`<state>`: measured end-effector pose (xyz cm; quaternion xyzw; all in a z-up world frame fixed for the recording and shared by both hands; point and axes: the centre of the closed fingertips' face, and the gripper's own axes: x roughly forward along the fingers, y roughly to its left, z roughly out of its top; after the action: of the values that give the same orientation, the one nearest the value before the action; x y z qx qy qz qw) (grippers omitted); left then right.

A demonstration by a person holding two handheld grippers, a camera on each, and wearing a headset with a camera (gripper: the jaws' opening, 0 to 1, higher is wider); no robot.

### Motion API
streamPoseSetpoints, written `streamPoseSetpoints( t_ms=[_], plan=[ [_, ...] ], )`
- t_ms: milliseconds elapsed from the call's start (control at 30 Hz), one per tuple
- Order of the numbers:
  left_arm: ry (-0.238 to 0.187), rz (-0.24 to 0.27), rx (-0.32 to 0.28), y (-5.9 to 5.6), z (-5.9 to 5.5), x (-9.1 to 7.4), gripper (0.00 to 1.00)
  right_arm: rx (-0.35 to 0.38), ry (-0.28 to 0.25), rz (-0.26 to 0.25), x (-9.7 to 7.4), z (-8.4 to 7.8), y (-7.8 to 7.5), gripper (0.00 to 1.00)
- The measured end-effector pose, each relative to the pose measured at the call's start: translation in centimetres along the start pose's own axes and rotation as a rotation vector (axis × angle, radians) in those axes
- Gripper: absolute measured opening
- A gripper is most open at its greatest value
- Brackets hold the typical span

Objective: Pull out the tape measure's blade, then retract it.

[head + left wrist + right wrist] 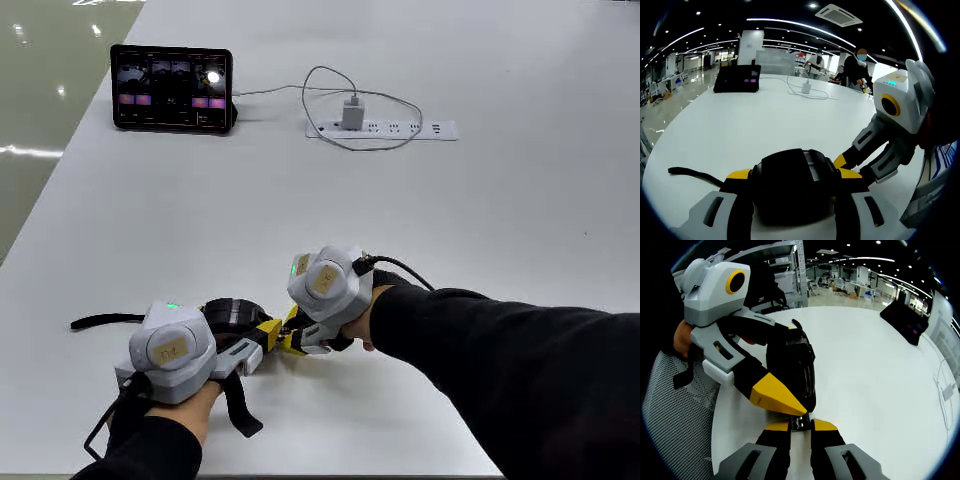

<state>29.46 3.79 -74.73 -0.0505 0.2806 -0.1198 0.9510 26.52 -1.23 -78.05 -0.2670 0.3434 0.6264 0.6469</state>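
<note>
A black tape measure (pixel 233 313) rests on the white table (pixel 420 220) near its front edge, with a black strap (pixel 100 321) trailing to the left. My left gripper (pixel 248 336) is shut on the case; in the left gripper view the case (pixel 795 187) sits between its yellow-tipped jaws. My right gripper (pixel 292 341) meets it from the right. In the right gripper view, my right gripper (pixel 801 426) is shut on the small metal blade hook (pixel 801 423) at the case's mouth. The case (pixel 796 365) is right against the tips, and hardly any blade shows.
A tablet (pixel 172 88) stands at the far left of the table. A white power strip (pixel 400 129) with a charger and looped cable (pixel 345 95) lies at the far middle. The table's left edge drops to a glossy floor (pixel 40 90). People stand far off (pixel 857 65).
</note>
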Motion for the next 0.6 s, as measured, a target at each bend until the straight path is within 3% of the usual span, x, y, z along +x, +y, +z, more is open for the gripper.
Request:
streamPoseSetpoints(
  t_ms=[600],
  plan=[
    [-0.008, -0.001, 0.008, -0.12, 0.1, -0.02, 0.62, 0.008, 0.003, -0.018, 0.11, 0.06, -0.05, 0.12]
  ],
)
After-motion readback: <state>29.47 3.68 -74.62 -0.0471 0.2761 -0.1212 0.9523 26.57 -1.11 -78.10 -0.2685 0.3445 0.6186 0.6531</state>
